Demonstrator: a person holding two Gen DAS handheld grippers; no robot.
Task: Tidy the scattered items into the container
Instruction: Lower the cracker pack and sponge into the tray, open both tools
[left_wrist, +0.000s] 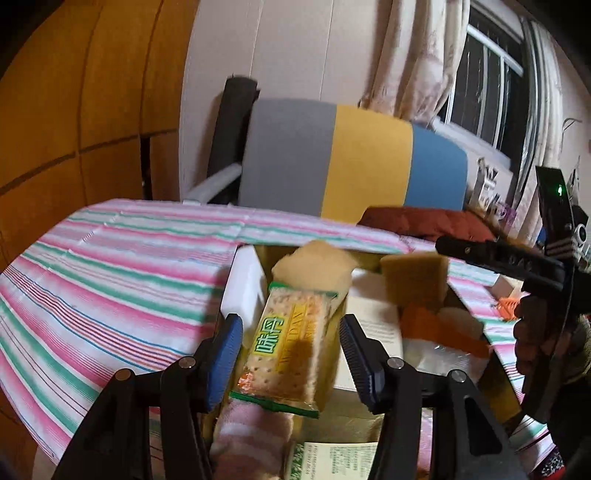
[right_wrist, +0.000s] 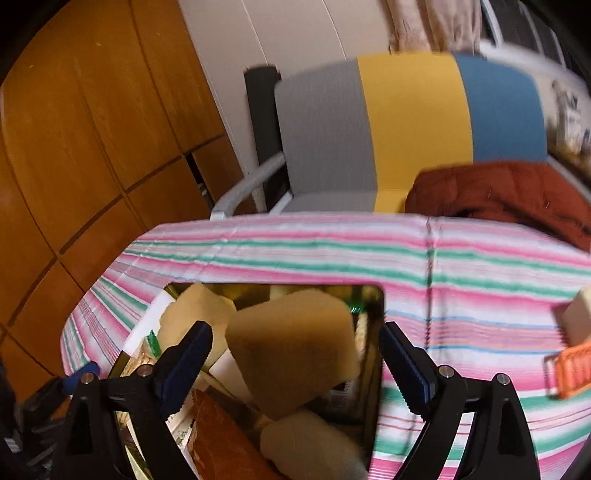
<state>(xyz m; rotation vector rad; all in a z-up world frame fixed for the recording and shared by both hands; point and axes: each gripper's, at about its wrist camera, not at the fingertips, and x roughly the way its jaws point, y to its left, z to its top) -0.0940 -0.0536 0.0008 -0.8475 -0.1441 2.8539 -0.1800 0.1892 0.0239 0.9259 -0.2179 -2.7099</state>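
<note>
So on my left gripper (left_wrist: 288, 354) the blue pads are parted about as wide as a cracker pack (left_wrist: 286, 350), which sits tilted between them; the left pad looks like it's right against the wrapper and the right pad has a gap, so I'd call it let go rather than clamped, though the blur makes that edge hard to judge. The pack is over the gold container (left_wrist: 266, 254), leaning on the stuff already in there. My right gripper (right_wrist: 295, 365) has its jaws spread wide with a tan sponge (right_wrist: 295, 350) between them, and neither pad is touching it, clear space on both sides. That sponge is blurred and sits over the container's open top, above another pale sponge (right_wrist: 306, 439) and an orange-brown packet (right_wrist: 221, 443). From the left camera I can also see the right gripper's black finger reaching in from the right, just beside the same sponge, plus a white box (left_wrist: 243, 288) against the container's left wall and a pink striped sock (left_wrist: 251, 439) at the near end. The container sits on a tablecloth (right_wrist: 295, 254) striped pink, green and white. Off to the right on the cloth there's an orange basket thing (right_wrist: 569, 373) with a cream block (right_wrist: 580, 317) by it, well apart from the container. Behind the table is a chair (right_wrist: 406, 125) in grey, yellow and blue, a rust-red jacket (right_wrist: 509, 195), wooden panelling (right_wrist: 92, 129) on the left, and a curtain (left_wrist: 417, 55) by a dark window (left_wrist: 487, 81).
</note>
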